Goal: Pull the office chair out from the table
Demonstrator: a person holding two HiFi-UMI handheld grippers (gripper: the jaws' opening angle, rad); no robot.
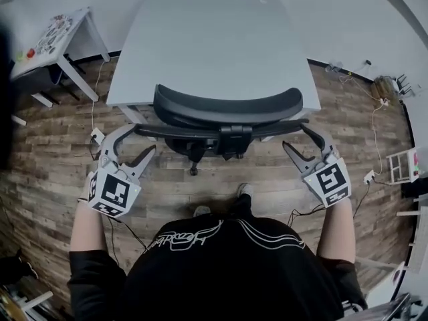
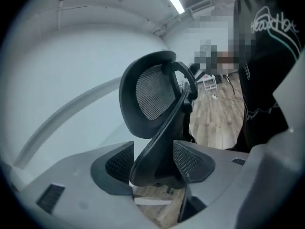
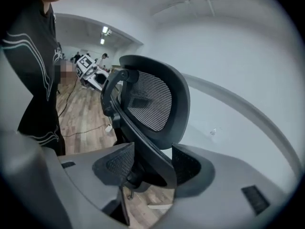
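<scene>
The black mesh-backed office chair (image 1: 227, 105) stands tucked against the near edge of the light grey table (image 1: 207, 39). Its back faces me, and a black frame bar runs across behind it. My left gripper (image 1: 142, 139) is at the bar's left end and my right gripper (image 1: 295, 136) at its right end. In the left gripper view the chair (image 2: 152, 94) fills the middle, with the bar's end between the spread pads of the left gripper (image 2: 153, 163). The right gripper view shows the chair (image 3: 152, 104) likewise, its bar between the right gripper's (image 3: 151, 168) pads. Neither pair presses on it.
A small white side table (image 1: 57, 35) with clutter stands at the far left. Cables trail over the wood floor on both sides, and a white rack (image 1: 403, 164) stands at the right. My feet (image 1: 244, 191) are just behind the chair's base.
</scene>
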